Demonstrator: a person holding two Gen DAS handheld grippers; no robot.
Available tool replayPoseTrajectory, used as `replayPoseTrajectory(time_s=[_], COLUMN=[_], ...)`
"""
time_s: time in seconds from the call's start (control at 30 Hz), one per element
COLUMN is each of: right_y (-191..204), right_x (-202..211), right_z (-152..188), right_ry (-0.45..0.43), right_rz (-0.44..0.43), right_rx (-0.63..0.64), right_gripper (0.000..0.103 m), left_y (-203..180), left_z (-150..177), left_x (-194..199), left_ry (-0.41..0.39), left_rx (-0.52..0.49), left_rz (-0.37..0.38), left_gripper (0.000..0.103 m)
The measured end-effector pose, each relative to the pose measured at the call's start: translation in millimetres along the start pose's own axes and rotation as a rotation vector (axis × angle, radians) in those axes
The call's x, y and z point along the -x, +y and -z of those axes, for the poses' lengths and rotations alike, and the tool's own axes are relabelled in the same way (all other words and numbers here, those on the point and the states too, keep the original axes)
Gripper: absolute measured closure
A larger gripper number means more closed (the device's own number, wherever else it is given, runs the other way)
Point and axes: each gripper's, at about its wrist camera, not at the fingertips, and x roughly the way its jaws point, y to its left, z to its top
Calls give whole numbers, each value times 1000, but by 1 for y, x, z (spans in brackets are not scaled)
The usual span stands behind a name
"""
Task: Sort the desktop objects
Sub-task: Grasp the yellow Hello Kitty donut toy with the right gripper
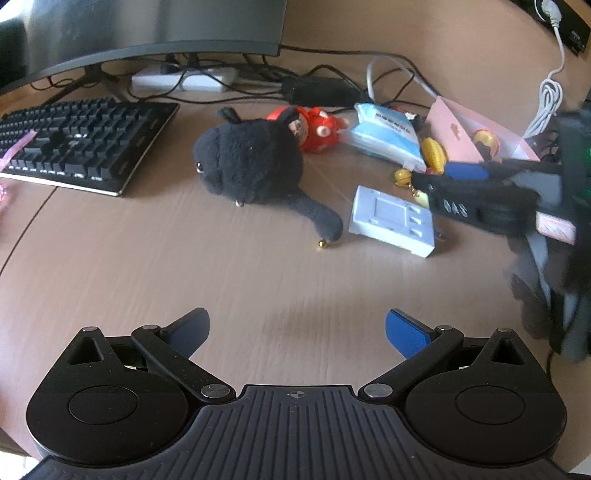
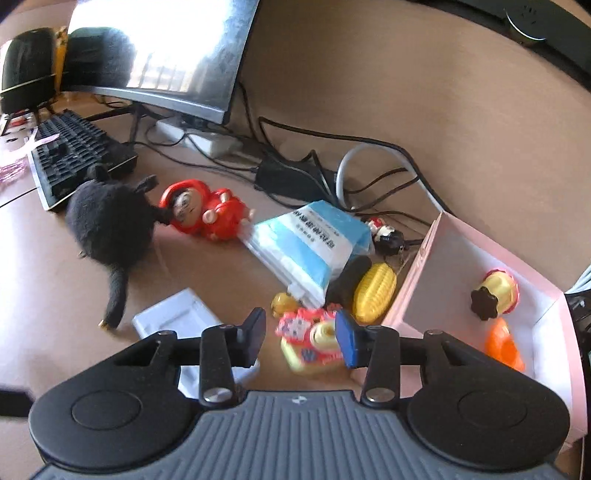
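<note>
Seen from the left wrist, my left gripper (image 1: 299, 328) hangs open over bare desk, nothing between its fingers. Ahead of it lie a black plush cat (image 1: 251, 162), a red doll (image 1: 319, 129), a blue tissue pack (image 1: 388, 138) and a pale blue device (image 1: 393, 219). My right gripper (image 1: 424, 184) comes in blurred from the right. In its own view the right gripper (image 2: 301, 336) has its jaws narrowly apart around a red-and-yellow trinket (image 2: 310, 339). Desk shows between the left pad and the trinket. A yellow corn toy (image 2: 375, 291) lies just beyond.
A pink open box (image 2: 421, 280) at the right holds a yellow-red toy (image 2: 495, 295) and an orange piece (image 2: 504, 345). A keyboard (image 1: 81, 144), a monitor (image 1: 155, 26), a power strip and tangled cables (image 1: 325, 74) fill the back. A small figurine (image 2: 384, 232) lies behind the tissue pack.
</note>
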Motion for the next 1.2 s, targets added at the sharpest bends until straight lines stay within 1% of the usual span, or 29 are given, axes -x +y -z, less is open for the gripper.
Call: replayPoseTrajectory(time_s=[0.13,0.23,0.37,0.47,0.53,0.6,0.67,0.7,0.77,0.8,0.87,0.9,1.0,1.03,1.07,1.13,1.2], right_y=[0,-1,-6,-10,-10,-8,-5,-5,-5,-4,-1,0,-1,-3,-5,-8,-11], right_x=[-20,-18,3,22,37,50,58,59,55,52,48,46,36,34,34,38,47], right_z=[-5,-3,8,18,23,27,30,32,34,35,35,35,35,34,33,34,43], right_ry=[14,25,42,82,97,78,53,49,65,74,63,55,49,53,63,77,77], right_rz=[35,37,-46,-139,-198,-196,-149,-134,-131,-128,-122,-124,-150,-169,-197,-210,-190], right_rx=[-37,-54,-109,-153,-147,-129,-99,-93,-97,-100,-101,-98,-122,-139,-154,-158,-137], right_gripper=[62,62,62,65,67,66,62,62,61,59,37,36,36,44,56,56,56], left_y=[0,-1,-9,-18,-23,-24,-23,-22,-19,-18,-16,-16,-20,-23,-27,-36,-46], left_z=[0,-1,-2,0,1,2,2,2,2,2,2,3,3,3,3,1,0], left_x=[-3,-4,-8,-8,-7,-7,-7,-6,-5,-4,-4,-3,-3,-2,-1,-1,-2], left_ry=[13,15,22,23,24,25,24,24,22,20,17,17,13,7,0,-14,-25], left_rx=[-16,-25,-40,-65,-81,-88,-82,-78,-70,-66,-61,-62,-94,-112,-131,-174,-211], left_rz=[2,5,21,44,56,52,43,37,26,22,18,17,28,36,46,71,88], left_gripper=[0,0,0,0,0,0,0,0,0,0,0,0,0,0,0,0,0])
